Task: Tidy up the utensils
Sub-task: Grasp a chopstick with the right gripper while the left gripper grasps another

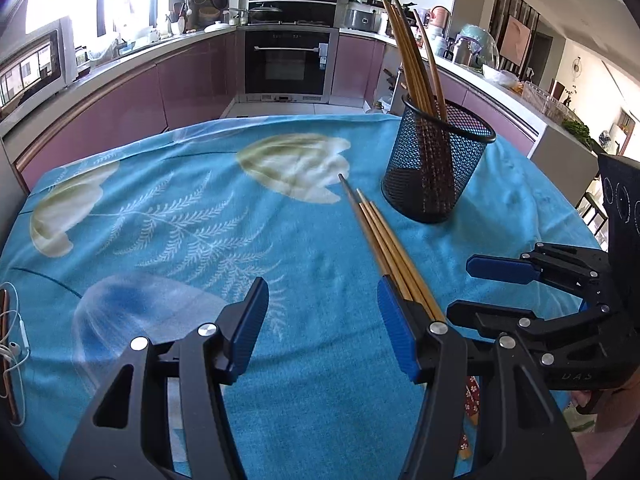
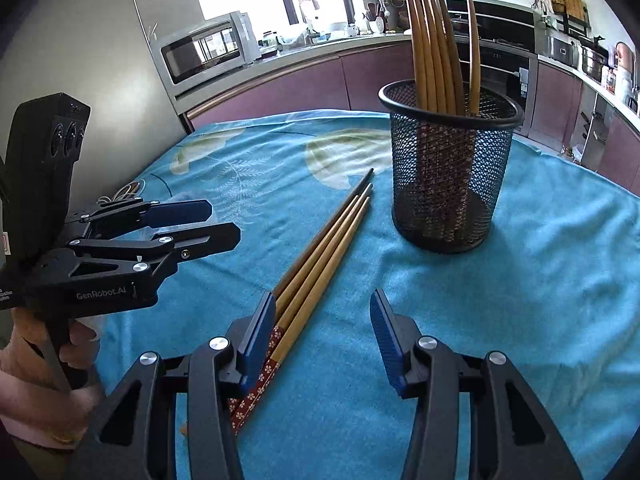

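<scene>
Four chopsticks (image 2: 320, 256) lie bundled on the blue cloth (image 1: 168, 240), tips pointing toward the mesh cup (image 2: 448, 168) — that cup already holds a handful of others standing upright, so these loose ones look like the remaining job. Your left gripper (image 1: 324, 328) has its fingers apart with nothing between them; the bundle runs just outside its right-hand finger, partly hidden behind it. Same story on your right gripper (image 2: 324, 336): fingers apart, empty, the bundle passing under and beside its left-hand finger, not in the gap. I can't tell if either finger actually touches the sticks. Both grippers angle down at the cloth, flanking the bundle from either side — reads to me like a setup to straddle and square it up or pick it, but neither is centred on it yet. The patterned red handle ends (image 2: 256, 384) sit nearest you, so any grab would land on the thick end, likely a good thing for tipping them tips-down into the cup. Watch-outs: the cup stands just beyond the tips and looks light — a push along the sticks could knock it; the two grippers are near each other; the cloth is wrinkled and may drag. Earphone cable (image 1: 16, 344) at the left edge is well clear.
</scene>
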The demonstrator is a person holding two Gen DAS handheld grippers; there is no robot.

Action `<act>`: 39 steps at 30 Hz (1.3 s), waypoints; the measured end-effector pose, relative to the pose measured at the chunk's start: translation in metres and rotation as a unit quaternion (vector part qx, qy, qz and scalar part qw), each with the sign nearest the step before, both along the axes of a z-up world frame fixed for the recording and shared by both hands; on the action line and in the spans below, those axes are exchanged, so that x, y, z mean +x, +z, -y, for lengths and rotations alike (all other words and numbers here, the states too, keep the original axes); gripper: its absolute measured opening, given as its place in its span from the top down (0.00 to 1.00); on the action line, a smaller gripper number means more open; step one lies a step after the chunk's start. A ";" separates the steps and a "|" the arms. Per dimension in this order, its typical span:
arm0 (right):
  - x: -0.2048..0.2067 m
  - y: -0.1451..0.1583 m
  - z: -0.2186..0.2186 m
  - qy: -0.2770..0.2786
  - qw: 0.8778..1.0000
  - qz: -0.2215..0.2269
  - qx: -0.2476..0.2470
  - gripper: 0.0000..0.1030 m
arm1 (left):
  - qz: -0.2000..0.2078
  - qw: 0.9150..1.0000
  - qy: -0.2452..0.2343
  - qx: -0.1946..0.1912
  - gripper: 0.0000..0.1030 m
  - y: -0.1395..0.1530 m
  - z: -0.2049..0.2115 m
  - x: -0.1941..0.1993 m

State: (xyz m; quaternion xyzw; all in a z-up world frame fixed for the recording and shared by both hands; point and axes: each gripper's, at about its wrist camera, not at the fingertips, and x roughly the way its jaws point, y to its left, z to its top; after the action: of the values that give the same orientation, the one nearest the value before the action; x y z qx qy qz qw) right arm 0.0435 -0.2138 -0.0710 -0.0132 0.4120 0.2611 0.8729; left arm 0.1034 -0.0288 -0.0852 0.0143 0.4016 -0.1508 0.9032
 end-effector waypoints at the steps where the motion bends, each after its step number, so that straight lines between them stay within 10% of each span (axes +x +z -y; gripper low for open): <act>1: -0.001 -0.001 -0.002 0.000 1.000 0.001 -0.004 0.55 | -0.002 1.000 -0.001 0.000 0.46 -0.002 0.001 -0.001; 39: 0.003 -0.011 0.003 -0.024 0.999 -0.008 -0.042 0.56 | -0.041 0.998 -0.049 0.027 0.41 -0.027 0.037 0.024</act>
State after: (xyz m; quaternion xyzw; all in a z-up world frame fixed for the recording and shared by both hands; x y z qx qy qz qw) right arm 0.0463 -0.2163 -0.0820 -0.0374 0.4296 0.2229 0.8743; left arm 0.1270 -0.0654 -0.1120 0.0524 0.4412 -0.1845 0.8767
